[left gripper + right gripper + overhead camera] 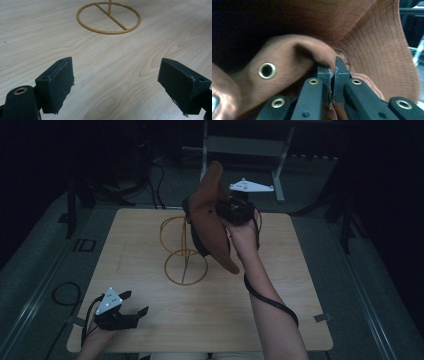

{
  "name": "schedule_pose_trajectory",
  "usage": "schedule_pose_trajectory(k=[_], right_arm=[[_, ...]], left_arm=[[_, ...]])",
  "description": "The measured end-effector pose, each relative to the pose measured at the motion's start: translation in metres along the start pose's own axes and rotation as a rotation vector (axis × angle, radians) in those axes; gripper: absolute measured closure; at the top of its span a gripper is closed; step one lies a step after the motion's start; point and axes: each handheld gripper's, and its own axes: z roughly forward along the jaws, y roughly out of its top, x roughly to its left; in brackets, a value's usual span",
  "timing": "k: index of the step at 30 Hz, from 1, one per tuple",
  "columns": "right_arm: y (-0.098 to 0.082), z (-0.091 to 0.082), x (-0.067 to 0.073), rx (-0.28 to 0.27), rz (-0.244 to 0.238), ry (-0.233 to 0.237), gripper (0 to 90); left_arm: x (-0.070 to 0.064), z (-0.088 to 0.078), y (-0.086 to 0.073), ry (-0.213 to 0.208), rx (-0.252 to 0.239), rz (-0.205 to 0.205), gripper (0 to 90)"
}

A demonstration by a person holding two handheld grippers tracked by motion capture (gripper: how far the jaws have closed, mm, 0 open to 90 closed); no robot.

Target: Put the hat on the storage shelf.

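Observation:
A brown brimmed hat [210, 217] hangs in the air above the back middle of the table, pinched by my right gripper [224, 210]. In the right gripper view the two jaws meet on a fold of the brown hat [367, 32], and my right gripper [332, 71] is shut on it beside a brass eyelet [267, 70]. A gold wire stand [184, 251] with a ring base rests on the table just left of the hat. My left gripper [134, 304] hovers low at the front left, jaws wide apart and empty. Ahead of my left gripper [116, 80] lies the stand's ring base [108, 18].
The wooden table [280, 310] sits on a grey floor, with a grey metal frame [245, 145] behind it. A black cable [272, 302] trails down along the right forearm. Dark stands and cables lie at the back left.

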Motion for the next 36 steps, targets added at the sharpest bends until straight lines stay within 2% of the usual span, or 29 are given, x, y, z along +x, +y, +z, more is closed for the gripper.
schedule_pose_trajectory(k=[5,11,13,15,21,23,25,31,33,34,36], right_arm=[[0.002,0.024,0.012,0.078,-0.026,0.047,86.1],[0.001,0.042,0.019,0.135,-0.037,0.057,85.7],[-0.001,0.048,0.022,0.165,-0.048,0.059,83.1],[-0.003,0.056,0.025,0.191,-0.047,0.084,74.2],[-0.007,0.066,0.034,0.206,-0.063,0.067,51.2],[-0.007,0.069,0.036,0.208,-0.073,0.056,46.9],[-0.007,0.071,0.038,0.209,-0.086,0.063,38.7],[-0.007,0.078,0.048,0.258,-0.155,0.018,21.2],[-0.007,0.079,0.049,0.266,-0.167,0.005,19.3],[-0.010,0.080,0.051,0.270,-0.198,-0.028,14.9],[-0.013,0.082,0.053,0.283,-0.224,-0.057,12.4]], left_arm=[[0.002,0.000,-0.002,0.008,-0.004,-0.006,14.3],[0.003,-0.001,-0.002,0.008,-0.016,-0.015,14.7],[0.004,-0.001,-0.003,0.008,-0.015,-0.019,14.9],[0.005,0.000,-0.004,0.012,-0.013,-0.022,14.9],[0.005,0.001,-0.004,0.006,-0.019,-0.029,15.0],[0.005,0.001,-0.004,0.004,-0.017,-0.030,15.0],[0.005,0.001,-0.004,0.007,-0.018,-0.032,15.0],[0.005,0.001,-0.004,0.010,-0.021,-0.035,15.0],[0.005,0.001,-0.004,0.006,-0.022,-0.037,15.0],[0.005,0.001,-0.005,0.007,-0.020,-0.041,15.0],[0.005,0.002,-0.005,0.007,-0.016,-0.041,15.0]])
